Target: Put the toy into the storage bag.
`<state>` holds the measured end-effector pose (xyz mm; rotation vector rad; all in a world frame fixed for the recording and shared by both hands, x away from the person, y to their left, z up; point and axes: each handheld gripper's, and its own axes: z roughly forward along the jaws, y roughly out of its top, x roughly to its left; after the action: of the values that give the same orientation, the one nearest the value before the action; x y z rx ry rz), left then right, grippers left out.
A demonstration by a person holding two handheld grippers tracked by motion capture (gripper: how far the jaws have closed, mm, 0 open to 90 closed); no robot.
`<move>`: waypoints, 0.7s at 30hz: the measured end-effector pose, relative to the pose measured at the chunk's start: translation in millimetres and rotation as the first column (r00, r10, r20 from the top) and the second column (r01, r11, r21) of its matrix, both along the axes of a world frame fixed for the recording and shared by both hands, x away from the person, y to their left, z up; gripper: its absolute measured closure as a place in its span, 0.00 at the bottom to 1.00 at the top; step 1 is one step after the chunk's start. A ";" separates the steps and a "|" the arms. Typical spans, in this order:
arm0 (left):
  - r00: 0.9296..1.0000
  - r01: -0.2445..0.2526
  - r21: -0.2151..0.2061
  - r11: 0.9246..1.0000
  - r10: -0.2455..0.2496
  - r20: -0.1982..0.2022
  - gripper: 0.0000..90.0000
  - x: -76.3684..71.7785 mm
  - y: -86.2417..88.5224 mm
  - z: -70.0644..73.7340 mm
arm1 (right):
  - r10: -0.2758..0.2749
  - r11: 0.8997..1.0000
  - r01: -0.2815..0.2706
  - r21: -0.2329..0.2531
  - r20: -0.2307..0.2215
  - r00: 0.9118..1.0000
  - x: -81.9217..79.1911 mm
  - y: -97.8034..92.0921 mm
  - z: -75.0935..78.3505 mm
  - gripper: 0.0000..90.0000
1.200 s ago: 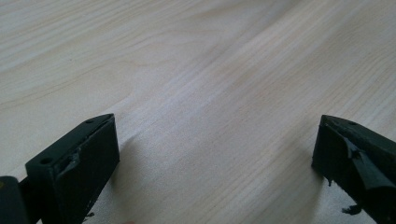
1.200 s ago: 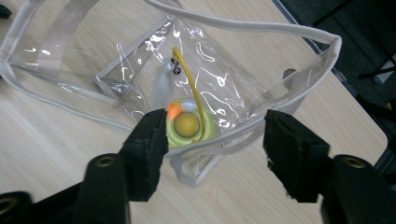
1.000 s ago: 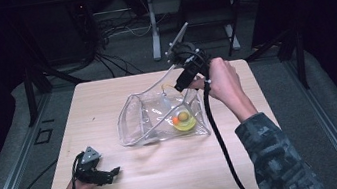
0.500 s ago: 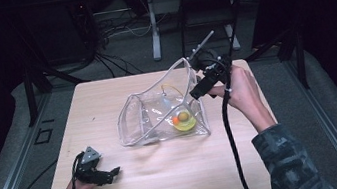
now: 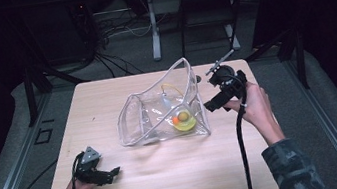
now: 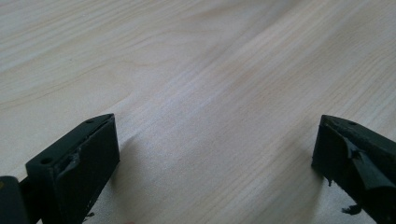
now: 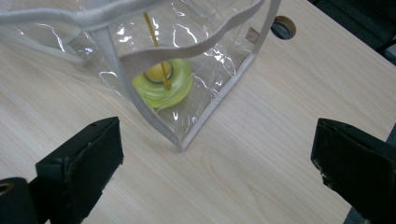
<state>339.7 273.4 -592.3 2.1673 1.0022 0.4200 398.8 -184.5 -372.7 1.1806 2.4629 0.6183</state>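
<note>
high view overhead; gripper views near table [image 5: 180, 184].

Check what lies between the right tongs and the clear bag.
Only bare wooden table. In the right gripper view, the open right tongs face the clear bag corner across plain wood; the high view agrees.

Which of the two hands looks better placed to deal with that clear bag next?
The right one, I'd say. The right gripper hangs open just beside the clear bag, facing its corner. The left gripper rests open near the table's front edge, well away.
</note>
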 end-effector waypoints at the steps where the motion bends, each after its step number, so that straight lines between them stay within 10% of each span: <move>1: 1.000 0.000 0.000 1.000 0.000 0.000 0.00 0.0 0.0 0.0 | -0.004 1.000 0.004 0.007 -0.001 1.000 -1.2 -2.3 -3.7 0.02; 21: 1.000 0.000 0.000 1.000 0.000 0.000 0.00 0.0 0.0 0.0 | -0.074 0.994 0.081 0.072 -0.098 0.992 -41.9 -46.2 -97.8 0.00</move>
<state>339.7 273.4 -592.3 2.1669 1.0024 0.4201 356.9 -230.7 -470.5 1.3577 2.4775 0.6528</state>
